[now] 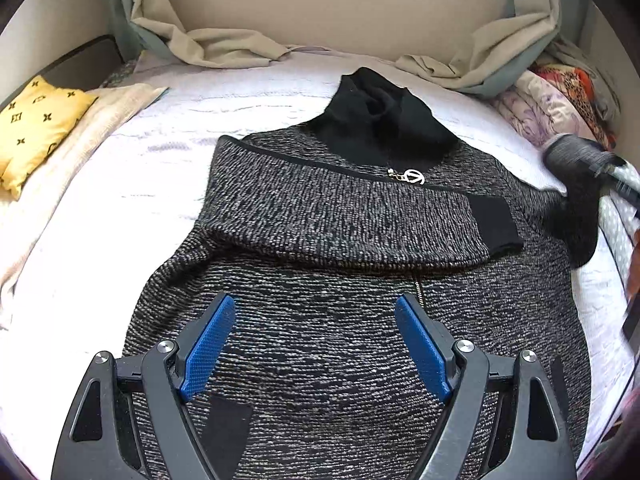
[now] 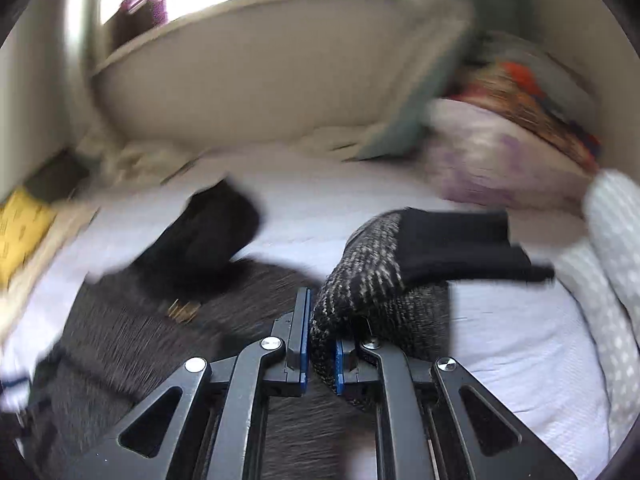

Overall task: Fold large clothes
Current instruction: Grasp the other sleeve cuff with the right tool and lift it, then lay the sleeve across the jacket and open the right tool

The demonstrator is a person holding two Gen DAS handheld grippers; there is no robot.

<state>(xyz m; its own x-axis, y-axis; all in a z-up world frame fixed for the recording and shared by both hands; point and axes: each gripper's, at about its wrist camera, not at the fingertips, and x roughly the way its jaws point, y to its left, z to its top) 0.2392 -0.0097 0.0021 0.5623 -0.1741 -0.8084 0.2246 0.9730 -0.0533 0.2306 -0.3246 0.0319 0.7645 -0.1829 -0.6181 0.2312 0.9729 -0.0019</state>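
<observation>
A grey-and-black knit sweater point(image 1: 320, 340) lies flat on the white bed, its black turtleneck collar point(image 1: 380, 116) pointing away from me. One sleeve point(image 1: 340, 216) is folded across the chest and ends in a black cuff point(image 1: 494, 222). My left gripper point(image 1: 316, 320) hovers open over the sweater's lower body, with nothing between its blue pads. In the right wrist view my right gripper point(image 2: 320, 316) is shut on the other sleeve point(image 2: 368, 284), whose black cuff point(image 2: 456, 248) drapes over the right finger. That lifted sleeve point(image 1: 572, 200) shows blurred at the right edge of the left wrist view.
A yellow patterned pillow point(image 1: 36, 120) and a beige blanket point(image 1: 80, 152) lie at the bed's left side. Folded floral quilts point(image 1: 556, 104) are stacked at the right. Crumpled beige cloth point(image 1: 224, 48) lines the headboard. A dotted white fabric point(image 2: 612, 280) sits at the right edge.
</observation>
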